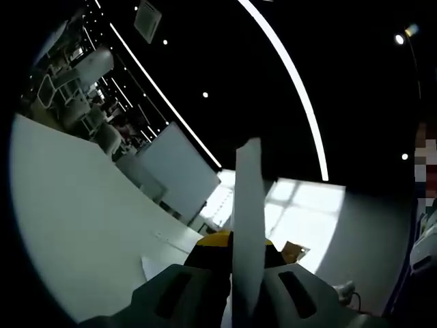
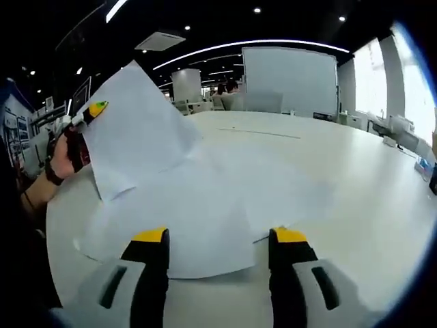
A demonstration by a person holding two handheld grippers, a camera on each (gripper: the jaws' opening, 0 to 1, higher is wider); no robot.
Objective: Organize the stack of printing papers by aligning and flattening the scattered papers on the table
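Several white printing papers (image 2: 205,205) lie loosely overlapped on the white table (image 2: 341,157), just beyond my right gripper (image 2: 220,240). Its yellow-tipped jaws stand open above the near edge of the papers with nothing between them. At the upper left, my left gripper (image 2: 92,113), held by a hand (image 2: 60,158), lifts one sheet (image 2: 136,130) by its corner so that it tilts up off the pile. In the left gripper view the same sheet (image 1: 249,205) is seen edge-on, rising between the jaws of my left gripper (image 1: 235,244), which is shut on it.
A large white screen (image 2: 290,72) and chairs stand past the table's far edge, with people seated there. Small objects (image 2: 427,167) sit at the table's right edge. Bare tabletop (image 1: 75,205) stretches away on the left of the left gripper view.
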